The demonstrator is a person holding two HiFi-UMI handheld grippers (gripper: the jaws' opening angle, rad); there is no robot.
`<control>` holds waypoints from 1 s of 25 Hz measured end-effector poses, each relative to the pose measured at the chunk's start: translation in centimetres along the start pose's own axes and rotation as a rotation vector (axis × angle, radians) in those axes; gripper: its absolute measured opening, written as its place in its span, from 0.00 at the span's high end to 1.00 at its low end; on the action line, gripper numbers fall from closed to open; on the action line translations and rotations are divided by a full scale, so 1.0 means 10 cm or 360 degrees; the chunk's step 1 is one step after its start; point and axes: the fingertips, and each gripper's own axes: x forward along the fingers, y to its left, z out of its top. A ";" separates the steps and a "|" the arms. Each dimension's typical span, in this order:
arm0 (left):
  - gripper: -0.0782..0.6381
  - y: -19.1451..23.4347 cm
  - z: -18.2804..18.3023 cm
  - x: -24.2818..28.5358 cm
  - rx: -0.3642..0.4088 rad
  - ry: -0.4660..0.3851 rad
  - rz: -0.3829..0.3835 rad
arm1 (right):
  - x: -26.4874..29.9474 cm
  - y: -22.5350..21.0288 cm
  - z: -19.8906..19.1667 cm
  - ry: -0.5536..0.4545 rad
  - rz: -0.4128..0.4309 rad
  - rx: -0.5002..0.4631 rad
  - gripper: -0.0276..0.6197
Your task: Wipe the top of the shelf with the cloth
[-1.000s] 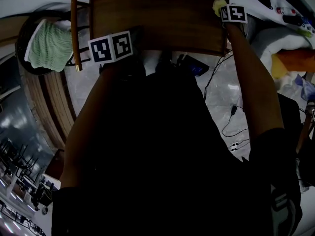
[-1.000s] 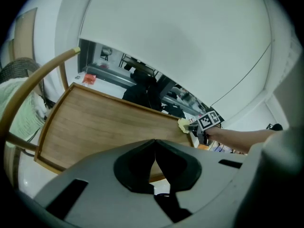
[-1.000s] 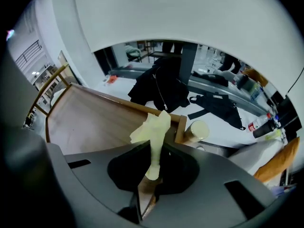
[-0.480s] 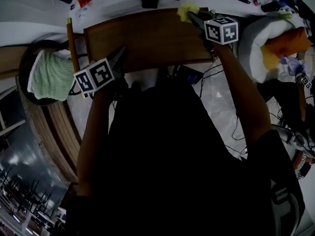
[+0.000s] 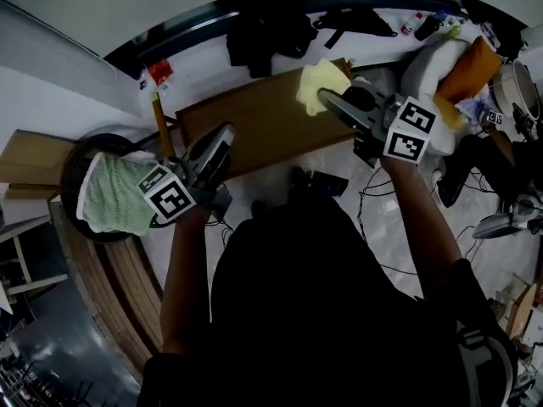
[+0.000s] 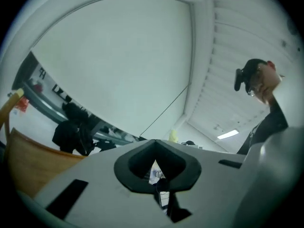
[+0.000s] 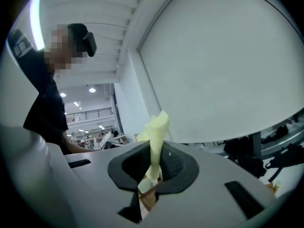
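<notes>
Yellow crumpled cloth (image 5: 321, 85) is clamped in the outstretched right gripper (image 5: 327, 102) over the brown wooden shelf top's (image 5: 254, 121) far corner. The left gripper (image 5: 222, 136), closed and empty, is by its front edge. A dark round basket (image 5: 72, 164) holds a pale green towel (image 5: 110, 195).

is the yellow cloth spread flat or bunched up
Bunched up: the yellow cloth is pinched into a crumpled tuft by the shut right tool.

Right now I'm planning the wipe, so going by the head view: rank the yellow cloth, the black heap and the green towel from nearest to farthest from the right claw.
1. The yellow cloth: pinched in the right claw, at the far right corner of the shelf.
2. The black heap: behind the shelf, leftward.
3. The green towel: far left, past the shelf's end.
</notes>
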 end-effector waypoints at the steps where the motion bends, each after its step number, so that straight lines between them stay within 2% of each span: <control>1: 0.88 -0.13 0.09 -0.06 0.0050 -0.0016 -0.0045 | 0.01 0.21 0.06 -0.0041 0.0035 -0.0015 0.89; 4: 0.88 -0.54 0.30 -0.23 0.0230 -0.0055 -0.0181 | 0.04 0.76 0.18 -0.0171 0.0071 -0.0074 0.89; 8: 0.88 -1.14 0.42 -0.43 0.0474 -0.0075 -0.0364 | -0.02 1.32 0.27 -0.0397 0.0099 -0.0066 0.89; 10: 0.88 -1.37 0.45 -0.50 0.0575 -0.0075 -0.0427 | -0.05 1.47 0.31 -0.0433 0.0105 -0.0076 0.89; 13: 0.88 -1.61 0.43 -0.61 0.0683 -0.0055 -0.0452 | -0.10 1.66 0.33 -0.0402 0.0148 -0.0072 0.89; 16: 0.88 -1.86 0.35 -0.67 0.0669 -0.0071 -0.0487 | -0.26 1.85 0.39 -0.0383 0.0187 -0.0116 0.89; 20: 0.88 -2.34 0.10 -0.60 0.0609 -0.0085 -0.0529 | -0.78 2.11 0.51 -0.0442 0.0274 -0.0165 0.89; 25: 0.88 -2.36 -0.06 -0.48 0.0474 -0.0015 -0.0505 | -0.96 2.09 0.51 -0.0506 0.0281 -0.0153 0.89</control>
